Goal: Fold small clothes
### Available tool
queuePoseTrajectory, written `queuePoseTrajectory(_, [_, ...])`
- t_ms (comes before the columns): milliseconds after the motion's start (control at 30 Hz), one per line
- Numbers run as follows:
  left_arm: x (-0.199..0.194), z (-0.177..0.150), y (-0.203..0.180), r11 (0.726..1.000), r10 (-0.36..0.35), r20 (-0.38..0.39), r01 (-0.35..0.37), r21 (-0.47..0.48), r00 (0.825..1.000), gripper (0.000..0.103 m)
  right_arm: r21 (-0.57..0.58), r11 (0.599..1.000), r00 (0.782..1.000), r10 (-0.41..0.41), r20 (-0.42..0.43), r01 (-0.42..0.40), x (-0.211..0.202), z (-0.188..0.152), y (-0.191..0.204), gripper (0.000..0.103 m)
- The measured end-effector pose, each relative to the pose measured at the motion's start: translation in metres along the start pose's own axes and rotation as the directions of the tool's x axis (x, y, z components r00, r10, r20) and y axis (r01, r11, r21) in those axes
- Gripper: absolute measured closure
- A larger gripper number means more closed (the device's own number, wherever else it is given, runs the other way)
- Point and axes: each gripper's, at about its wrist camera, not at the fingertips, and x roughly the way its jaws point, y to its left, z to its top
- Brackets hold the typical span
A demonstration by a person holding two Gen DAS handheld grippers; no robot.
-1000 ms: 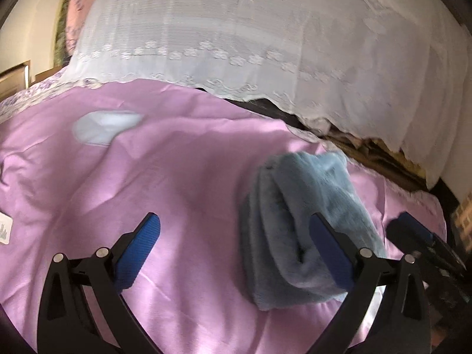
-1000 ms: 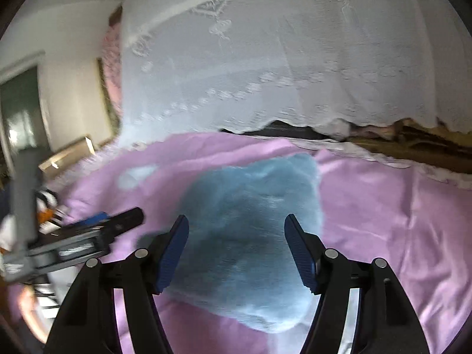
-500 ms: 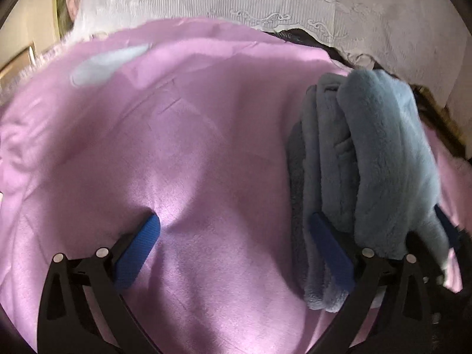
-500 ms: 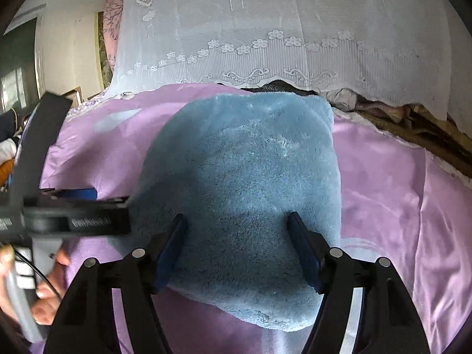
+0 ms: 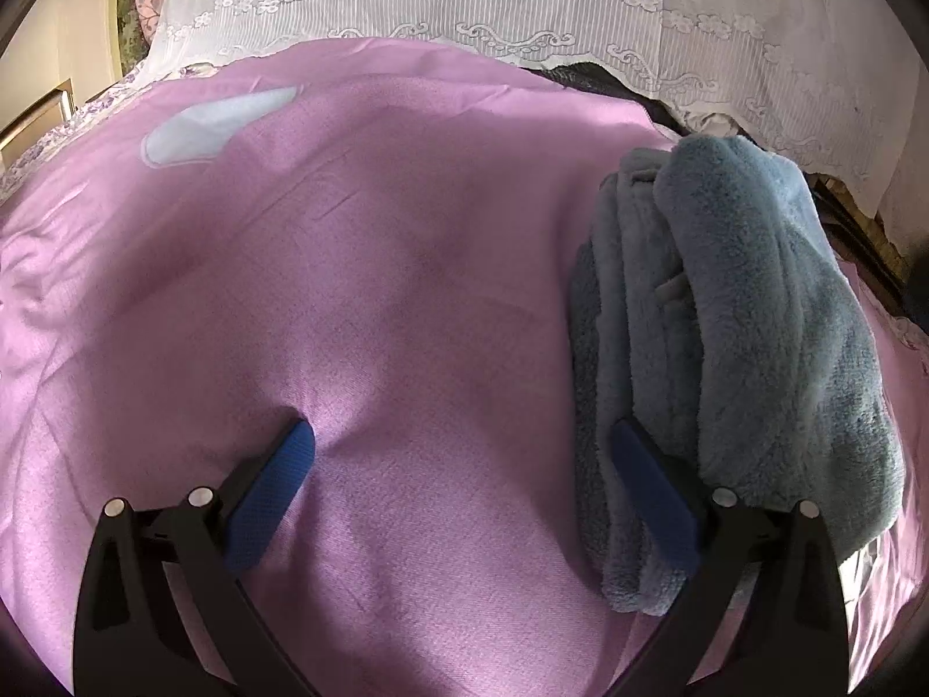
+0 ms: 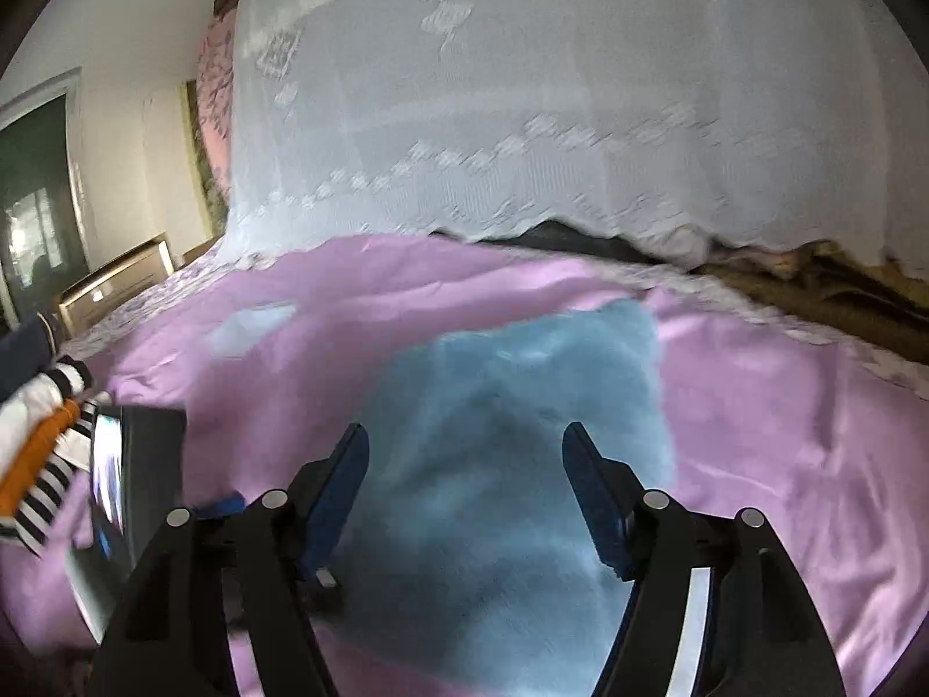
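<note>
A folded blue fleece garment [image 5: 731, 348] lies in stacked layers on the pink bedsheet [image 5: 377, 267]. My left gripper [image 5: 461, 467] is open, low on the sheet; its left pad presses into the sheet and its right pad touches the garment's left edge. In the right wrist view the same garment [image 6: 522, 435] lies flat, and my right gripper [image 6: 464, 476] is open above its near part, holding nothing.
A white lace cover [image 5: 551, 17] hangs at the back over dark bedding. A pale blue patch [image 5: 209, 125] marks the sheet at far left. In the right wrist view the left gripper body [image 6: 128, 499] and a striped sleeve [image 6: 40, 459] show at left.
The left gripper stayed low beside the garment's left edge. The right gripper pulled back and rose from the garment, so the view now shows more of the room.
</note>
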Motion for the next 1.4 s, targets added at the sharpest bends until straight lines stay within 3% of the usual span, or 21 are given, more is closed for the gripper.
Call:
queuePoseTrajectory(133, [-0.001, 0.000, 0.001, 1.000, -0.001, 0.000, 0.001, 0.000, 1.000, 0.004, -0.027, 0.998, 0.993, -0.064, -0.099, 0.062, 0.048, 0.020, 0.006, 0.042])
queuePoseTrajectory(233, [0.000, 0.002, 0.000, 1.000, 0.006, -0.002, -0.006, -0.003, 1.000, 0.004, -0.023, 0.998, 0.965, -0.060, -0.256, 0.056, 0.096, 0.005, 0.006, 0.040])
queuePoseTrajectory(367, [0.002, 0.002, -0.002, 1.000, 0.023, -0.001, -0.023, -0.003, 1.000, 0.004, -0.051, 0.994, 0.968, -0.106, -0.229, 0.097, 0.106, -0.006, 0.009, 0.038])
queuePoseTrajectory(500, [0.001, 0.002, 0.000, 1.000, 0.014, 0.001, -0.014, 0.000, 1.000, 0.004, -0.025, 0.998, 0.977, -0.069, -0.204, 0.065, 0.096, -0.003, 0.004, 0.038])
queuePoseTrajectory(667, [0.002, 0.002, 0.001, 1.000, 0.008, -0.001, -0.008, -0.006, 1.000, 0.004, 0.000, 0.999, 0.997, -0.033, -0.063, 0.034, 0.040, -0.004, -0.002, 0.039])
queuePoseTrajectory(833, [0.001, 0.003, 0.001, 1.000, 0.007, -0.001, -0.007, -0.005, 1.000, 0.004, 0.017, 0.997, 0.997, -0.077, 0.012, 0.077, -0.004, -0.024, -0.029, 0.038])
queuePoseTrajectory(933, [0.001, 0.003, 0.001, 1.000, 0.007, 0.000, -0.007, -0.005, 1.000, 0.004, 0.062, 0.995, 0.996, -0.078, -0.031, 0.080, -0.004, -0.046, -0.049, 0.038])
queuePoseTrajectory(1033, [0.000, 0.003, -0.001, 1.000, 0.011, 0.004, -0.011, 0.004, 1.000, 0.004, 0.093, 0.993, 0.997, -0.061, -0.053, 0.065, 0.008, -0.068, -0.059, 0.031])
queuePoseTrajectory(1267, [-0.001, 0.004, 0.000, 1.000, 0.009, 0.004, -0.009, 0.003, 1.000, 0.004, 0.152, 0.988, 0.998, -0.013, -0.063, 0.022, 0.013, -0.069, -0.069, 0.022])
queuePoseTrajectory(1400, [-0.001, 0.004, 0.000, 1.000, 0.010, 0.005, -0.010, 0.004, 1.000, 0.004, 0.304, 0.948, 0.988, 0.125, -0.089, -0.092, 0.026, -0.078, -0.096, 0.016])
